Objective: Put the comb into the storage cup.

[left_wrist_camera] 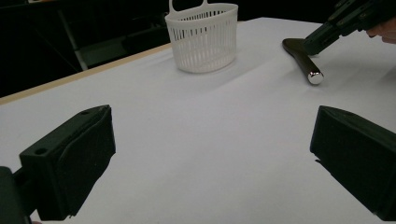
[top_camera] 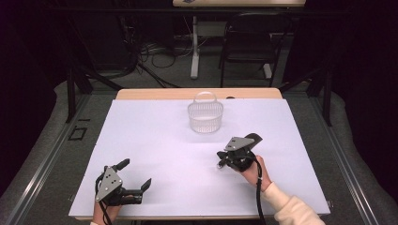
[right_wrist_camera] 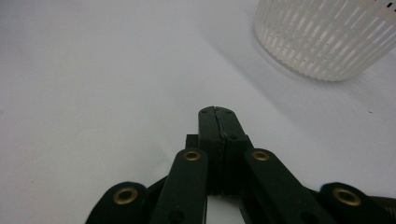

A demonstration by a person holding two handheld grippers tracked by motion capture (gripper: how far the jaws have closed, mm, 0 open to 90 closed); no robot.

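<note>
A white slotted basket (top_camera: 205, 116) with a loop handle stands at the back middle of the white table top (top_camera: 155, 140); it also shows as the basket (left_wrist_camera: 203, 37) and the basket (right_wrist_camera: 327, 37). A dark rod with a shiny round end (left_wrist_camera: 306, 63) lies on the table right of centre, its chrome tip (top_camera: 219, 164) poking out under my right gripper (top_camera: 224, 158). That right gripper (left_wrist_camera: 314, 41) touches the rod with its jaws pressed together (right_wrist_camera: 217, 112); a hold on it cannot be made out. My left gripper (top_camera: 136, 173) rests near the front left, jaws wide apart (left_wrist_camera: 215, 149), nothing between them.
Beyond the table's far wooden edge (top_camera: 155, 93) are a dark chair (top_camera: 248, 42), a white table leg (top_camera: 195, 47) and floor cables. A cable (top_camera: 258, 197) trails from the right gripper along the person's sleeve (top_camera: 291, 211).
</note>
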